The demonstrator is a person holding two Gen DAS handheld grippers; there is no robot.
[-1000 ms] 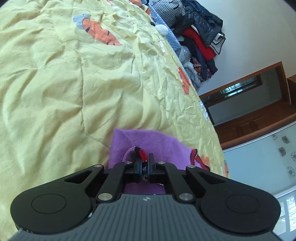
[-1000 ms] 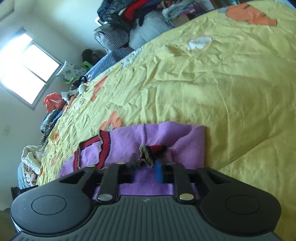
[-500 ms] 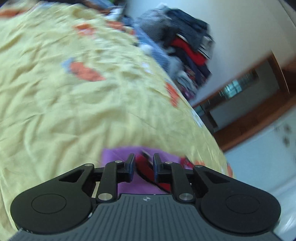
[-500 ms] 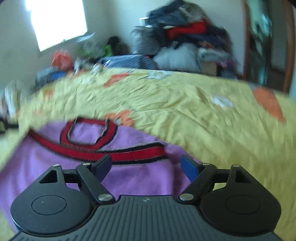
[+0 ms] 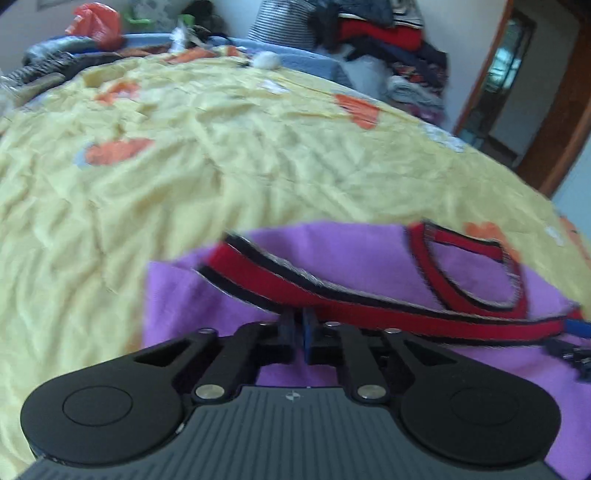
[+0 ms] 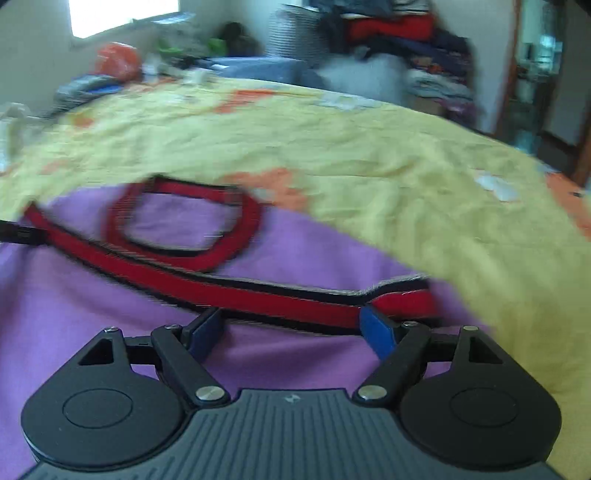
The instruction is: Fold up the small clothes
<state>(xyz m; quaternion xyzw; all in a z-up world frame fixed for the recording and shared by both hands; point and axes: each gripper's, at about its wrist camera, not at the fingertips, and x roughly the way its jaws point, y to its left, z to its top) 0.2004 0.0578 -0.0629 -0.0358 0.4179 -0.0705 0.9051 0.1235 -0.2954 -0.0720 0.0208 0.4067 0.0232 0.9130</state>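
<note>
purple knit top (image 5: 354, 254), soft, light and floppy, lies flat on the yellow bed cover (image 5: 184, 177); its red trim (image 5: 332, 299) offers firm hold. left hand-held gripper (image 5: 298, 334) nearly closed, empty; right hand-held gripper (image 6: 291, 330) wide.

Garment (image 5: 354, 254): soft purple cloth, fuzzy nap, matt. Trim (image 5: 332, 295): red knit band edged black, fibres fraying grey along the border.

Bedspread (image 5: 184, 166): thin yellow cloth, matt, heavily creased, quilt stitching lines, orange printed patches.

Left gripper (image 5: 298, 332): matt black plastic arms, ribbed grey body, bright metal pivot pins. Right gripper (image 6: 291, 328): same matt black plastic; pads (image 6: 376, 328) smooth blue, slightly glossy.

Door frame (image 5: 554, 122): brown wood, smooth, mild sheen.

Bag (image 5: 96, 22): red-orange plastic, crinkled, shiny.
</note>
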